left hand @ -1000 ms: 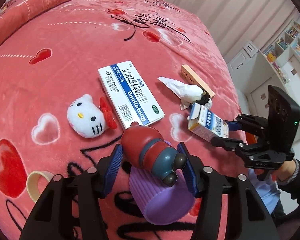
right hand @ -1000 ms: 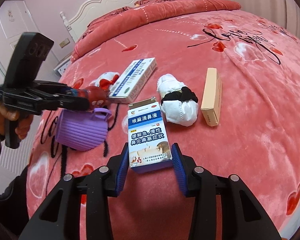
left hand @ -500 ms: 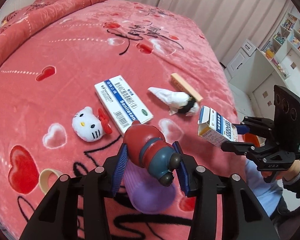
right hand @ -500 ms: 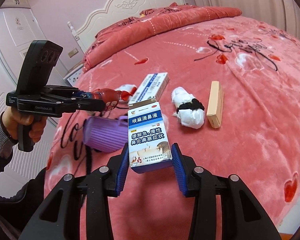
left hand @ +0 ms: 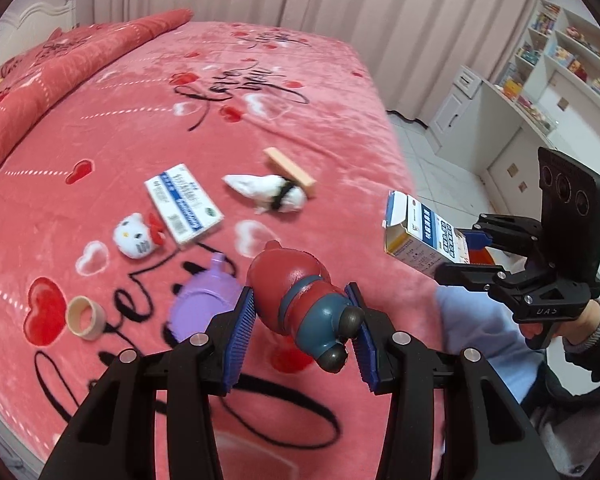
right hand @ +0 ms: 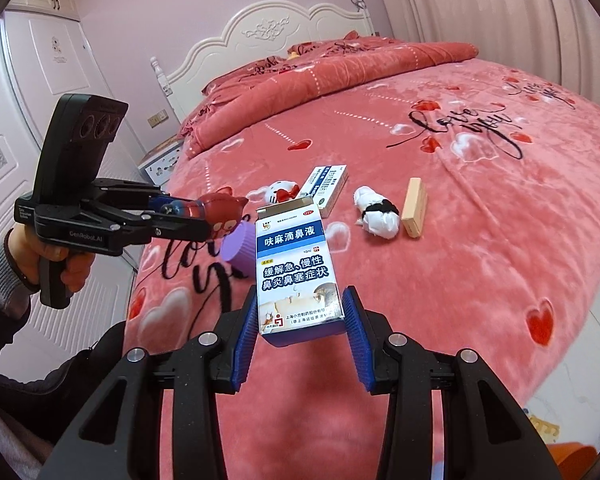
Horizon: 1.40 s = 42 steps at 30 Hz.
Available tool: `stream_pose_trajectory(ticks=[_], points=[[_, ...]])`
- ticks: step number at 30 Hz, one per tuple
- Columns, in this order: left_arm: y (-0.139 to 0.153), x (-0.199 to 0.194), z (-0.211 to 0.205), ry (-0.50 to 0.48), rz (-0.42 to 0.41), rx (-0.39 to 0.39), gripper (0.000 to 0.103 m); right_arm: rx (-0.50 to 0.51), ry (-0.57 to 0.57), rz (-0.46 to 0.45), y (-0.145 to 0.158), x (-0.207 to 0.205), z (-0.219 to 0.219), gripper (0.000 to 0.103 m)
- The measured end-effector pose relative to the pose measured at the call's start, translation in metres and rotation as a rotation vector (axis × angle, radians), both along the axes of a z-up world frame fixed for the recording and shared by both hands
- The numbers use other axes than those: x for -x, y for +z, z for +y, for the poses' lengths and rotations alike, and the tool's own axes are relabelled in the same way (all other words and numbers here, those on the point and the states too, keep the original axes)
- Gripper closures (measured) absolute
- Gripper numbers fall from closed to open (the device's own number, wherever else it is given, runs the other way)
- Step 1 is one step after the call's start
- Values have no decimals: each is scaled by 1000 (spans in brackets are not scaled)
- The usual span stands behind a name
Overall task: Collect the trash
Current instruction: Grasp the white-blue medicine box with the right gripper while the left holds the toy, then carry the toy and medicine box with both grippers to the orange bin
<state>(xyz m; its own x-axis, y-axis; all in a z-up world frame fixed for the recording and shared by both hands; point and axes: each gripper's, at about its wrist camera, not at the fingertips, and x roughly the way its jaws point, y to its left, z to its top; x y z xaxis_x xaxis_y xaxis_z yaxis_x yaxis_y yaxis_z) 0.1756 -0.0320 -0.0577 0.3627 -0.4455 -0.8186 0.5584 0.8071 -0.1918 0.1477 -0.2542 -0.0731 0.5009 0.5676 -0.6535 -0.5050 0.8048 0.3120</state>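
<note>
The empty medicine box (right hand: 296, 276) is clamped by its lower sides in the right tool (right hand: 302, 334), above the bed (right hand: 480, 280). Thin card probably crushes easily. A red toy figure (left hand: 300, 296) is gripped by the left tool (left hand: 300, 344).

purple cup (left hand: 204, 304): near side hidden behind the left tongs (left hand: 302, 330)
orange bin (left hand: 482, 257): mostly covered by the right tongs (left hand: 458, 254)
shelf items (left hand: 572, 60): too small to identify
nasal-drops box (right hand: 296, 268): small print unreadable
</note>
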Motion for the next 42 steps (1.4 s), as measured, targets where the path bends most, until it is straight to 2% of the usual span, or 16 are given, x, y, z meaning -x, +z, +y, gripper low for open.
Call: stream_pose_trajectory(ticks=[9,16,27,37,42], points=[[1,35,-53,-96,-5,7,56,-19,-73,-17,11,50,-44,62],[1,48,-110,-209,-14,0,56,-24,-162,-33,14,84,-92,62],[-9,61,-214,-411,3,-5,56,-33,-368,-21,6,132,-197,62],[-34,67,-312,-608,52,-23,56,-24,-568,17,-10,174,-287,62],[-49,69,-353,-671,87,-25,56,-20,-667,39,-20,191,-330,62]])
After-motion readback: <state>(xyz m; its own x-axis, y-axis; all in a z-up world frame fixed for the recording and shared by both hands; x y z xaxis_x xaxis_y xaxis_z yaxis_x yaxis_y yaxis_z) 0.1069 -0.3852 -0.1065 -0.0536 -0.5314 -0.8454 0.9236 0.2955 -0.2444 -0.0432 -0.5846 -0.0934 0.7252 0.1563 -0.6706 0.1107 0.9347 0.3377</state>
